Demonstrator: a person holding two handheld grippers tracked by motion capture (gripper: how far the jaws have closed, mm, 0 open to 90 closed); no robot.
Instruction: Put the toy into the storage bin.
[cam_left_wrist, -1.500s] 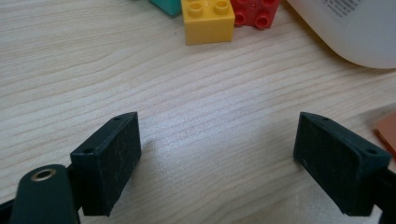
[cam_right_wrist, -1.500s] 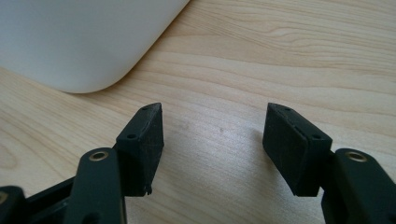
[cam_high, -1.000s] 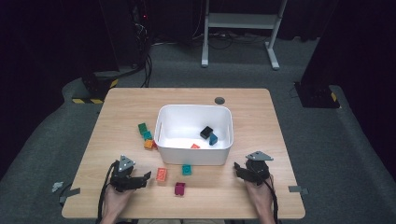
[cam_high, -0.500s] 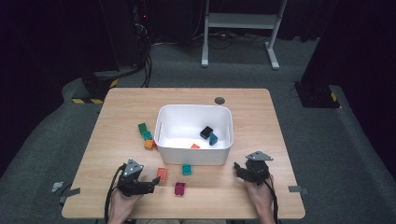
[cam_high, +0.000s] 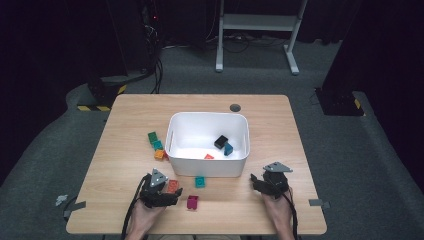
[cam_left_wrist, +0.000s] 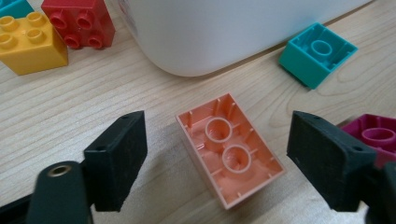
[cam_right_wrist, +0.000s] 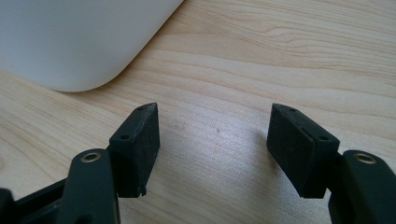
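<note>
White bin (cam_high: 235, 167) mid-table; yellow brick (cam_left_wrist: 30, 44) touching red brick (cam_left_wrist: 79, 23); teal brick (cam_left_wrist: 317, 53) near bin

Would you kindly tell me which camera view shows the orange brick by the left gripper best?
The left gripper view: the orange brick lies hollow side up between the open jaws, untouched. The high view shows it as a small patch beside the left gripper.

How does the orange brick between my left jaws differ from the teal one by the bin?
The orange brick is a longer rectangle with two round tubes in its hollow underside; the teal brick is squarish with one. The orange brick lies between the left gripper jaws, which have just been closing but do not touch it yet; the teal brick sits apart, close to the white bin. Both lie upside down on the table.
</note>
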